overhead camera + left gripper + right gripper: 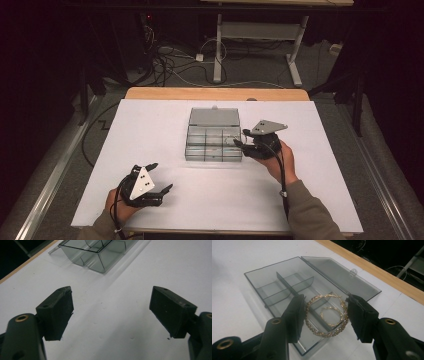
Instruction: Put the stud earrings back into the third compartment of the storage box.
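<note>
Right gripper (324, 315) clamps 1 large hoop earring (327, 315) above open organizer box (274, 277); release pending; left gripper (111, 312) spread, empty

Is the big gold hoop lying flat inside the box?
No, the right tool holds the gold hoop between its jaws above the clear box.

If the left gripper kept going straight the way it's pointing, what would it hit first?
Probably the clear box. The left gripper is open over bare white table, with nothing between its jaws and the box's near wall. Depth is unclear, so it may touch the table first.
</note>
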The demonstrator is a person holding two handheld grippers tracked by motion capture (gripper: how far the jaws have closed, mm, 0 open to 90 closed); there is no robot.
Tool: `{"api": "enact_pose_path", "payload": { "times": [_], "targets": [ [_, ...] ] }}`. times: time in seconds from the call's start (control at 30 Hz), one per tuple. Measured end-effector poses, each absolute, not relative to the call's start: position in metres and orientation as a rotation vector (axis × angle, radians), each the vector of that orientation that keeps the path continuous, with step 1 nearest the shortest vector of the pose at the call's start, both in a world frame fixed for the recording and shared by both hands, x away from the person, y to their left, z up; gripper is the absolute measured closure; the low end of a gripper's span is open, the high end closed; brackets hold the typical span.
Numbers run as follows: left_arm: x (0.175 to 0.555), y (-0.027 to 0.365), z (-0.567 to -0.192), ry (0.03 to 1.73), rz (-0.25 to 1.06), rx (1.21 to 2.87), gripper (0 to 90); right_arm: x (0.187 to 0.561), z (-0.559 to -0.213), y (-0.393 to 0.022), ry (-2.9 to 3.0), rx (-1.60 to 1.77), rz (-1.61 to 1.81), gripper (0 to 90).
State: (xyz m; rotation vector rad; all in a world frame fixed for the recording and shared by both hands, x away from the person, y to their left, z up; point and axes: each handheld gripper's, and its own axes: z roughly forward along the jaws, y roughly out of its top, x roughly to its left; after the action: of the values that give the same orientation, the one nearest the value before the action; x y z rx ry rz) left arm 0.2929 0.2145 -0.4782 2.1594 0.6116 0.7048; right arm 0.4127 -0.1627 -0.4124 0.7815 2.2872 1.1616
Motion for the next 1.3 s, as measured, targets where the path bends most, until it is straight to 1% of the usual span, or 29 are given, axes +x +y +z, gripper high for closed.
{"api": "enact_pose_path", "payload": {
  "times": [0.7,1.3],
  "targets": [
    [0.293,0.215,-0.479,0.602,0.699,2.169,18.0,0.451,-0.428,-0.142,2.281,0.861,1.035,49.5],
    [0.293,0.215,-0.48,0.601,0.7,2.17,18.0,0.464,-0.44,-0.127,2.304,0.879,0.943,48.9]
  ]
}}
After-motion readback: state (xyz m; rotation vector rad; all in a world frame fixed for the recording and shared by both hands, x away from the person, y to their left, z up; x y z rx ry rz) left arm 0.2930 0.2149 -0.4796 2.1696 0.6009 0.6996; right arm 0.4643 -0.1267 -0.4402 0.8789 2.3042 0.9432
